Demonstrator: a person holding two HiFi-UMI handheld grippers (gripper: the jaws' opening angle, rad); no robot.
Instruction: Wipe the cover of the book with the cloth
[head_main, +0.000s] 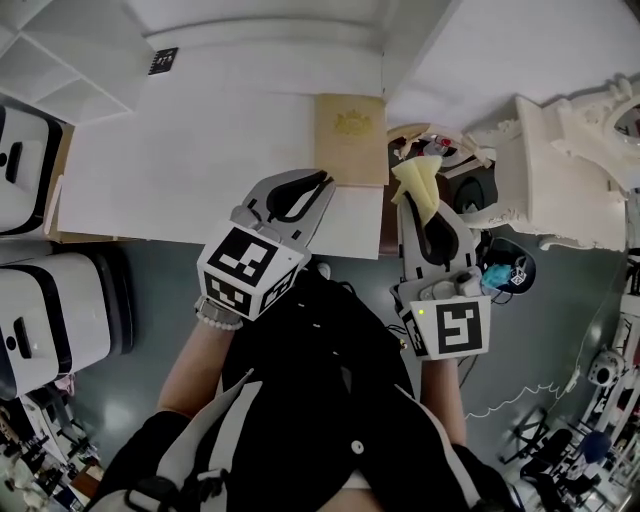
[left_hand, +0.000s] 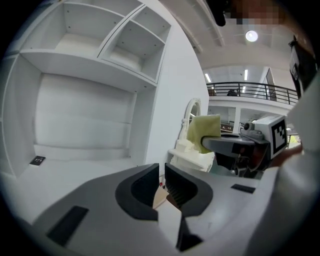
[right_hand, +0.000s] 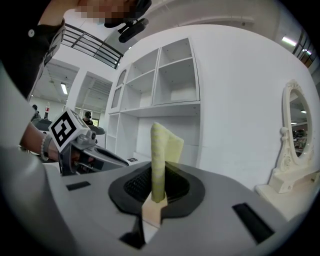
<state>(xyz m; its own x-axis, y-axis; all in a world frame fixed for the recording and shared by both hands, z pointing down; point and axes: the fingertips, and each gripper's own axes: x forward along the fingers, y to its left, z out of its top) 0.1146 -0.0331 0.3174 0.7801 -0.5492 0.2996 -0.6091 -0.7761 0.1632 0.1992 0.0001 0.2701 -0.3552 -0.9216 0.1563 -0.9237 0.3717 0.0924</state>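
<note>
1. The tan book (head_main: 350, 138), with a gold emblem on its closed cover, lies flat on the white desk (head_main: 180, 160), at the desk's right end.
2. The yellow folded cloth (head_main: 418, 178) is not on the cover. From the head view I see it just beside the book's near right corner, past the end of the desk.
3. My right gripper (head_main: 428, 205) has that cloth pinched. In the right gripper view both jaws press on its lower end, and the rest stands up beyond the tips.
4. My left gripper (head_main: 318, 183) sits over the front of the desk, its tips near the book's near left corner (whether they touch the desk I cannot tell). Its jaws are only a thin slit apart, with nothing between them.
5. Further out, a white carved dressing table (head_main: 560, 170) stands to the right of the desk, and white open shelving (head_main: 70, 60) stands at the left.
</note>
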